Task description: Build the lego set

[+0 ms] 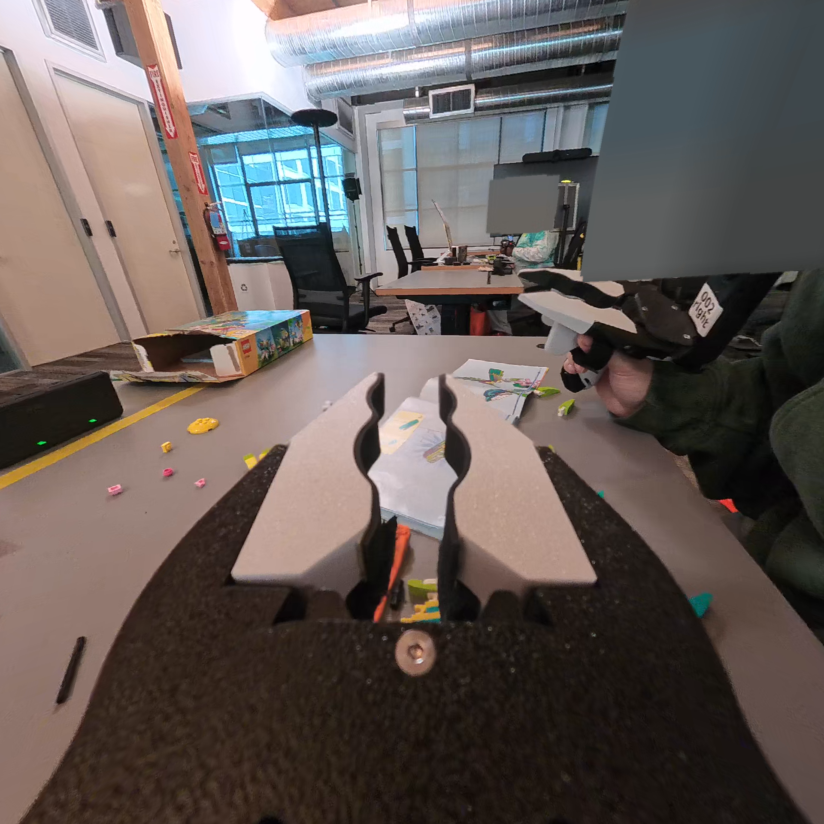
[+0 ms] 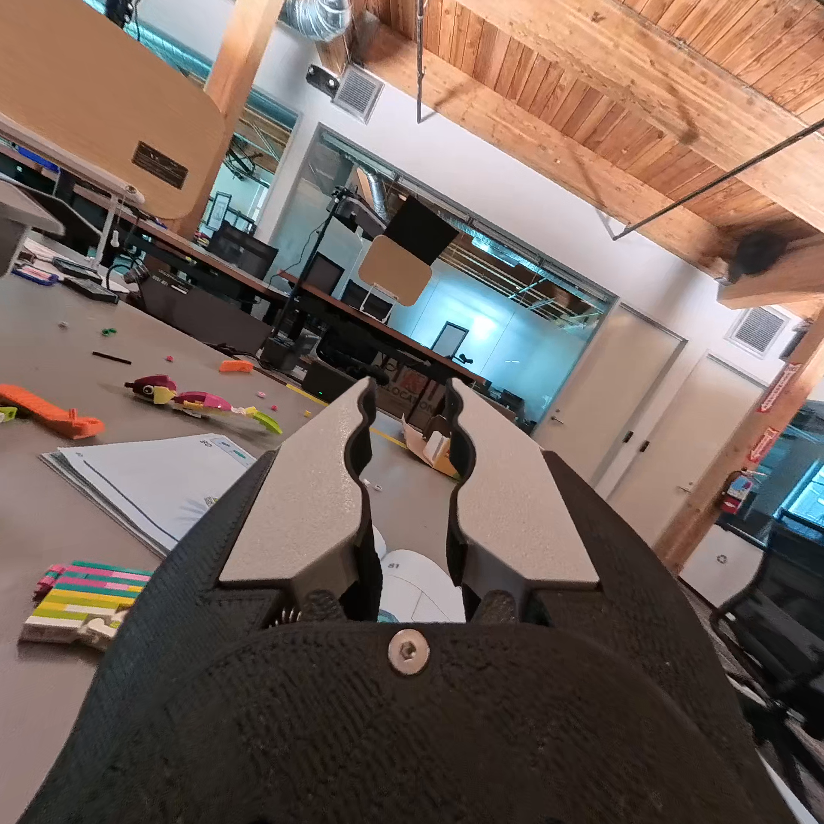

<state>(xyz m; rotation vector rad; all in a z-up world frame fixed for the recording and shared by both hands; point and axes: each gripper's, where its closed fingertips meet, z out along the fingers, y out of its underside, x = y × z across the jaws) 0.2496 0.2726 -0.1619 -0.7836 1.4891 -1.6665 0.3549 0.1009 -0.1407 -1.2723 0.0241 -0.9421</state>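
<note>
My left gripper (image 1: 411, 388) is open and empty, low over an open instruction booklet (image 1: 414, 450). An orange piece (image 1: 397, 566) and a green and yellow build (image 1: 423, 597) lie under its fingers. My right gripper (image 2: 408, 392) is open and empty, and tilted. In the left wrist view it (image 1: 535, 285) is held up at the right in a hand. In the right wrist view, a purple and pink bird model (image 2: 178, 394), an orange brick separator (image 2: 49, 412) and a striped brick stack (image 2: 84, 597) lie on the grey table (image 2: 44, 526), left of the booklet (image 2: 147, 481).
The torn set box (image 1: 232, 343) lies at the table's far left. A black device (image 1: 53, 414) stands past a yellow tape line. Loose pink bricks (image 1: 167, 471), a yellow round piece (image 1: 203, 425), lime pieces (image 1: 566, 405) and a black rod (image 1: 71, 669) are scattered about. A second booklet (image 1: 504, 383) lies far right. The striped brick stack (image 2: 84, 597) lies around 15 centimetres away from my right fingertips.
</note>
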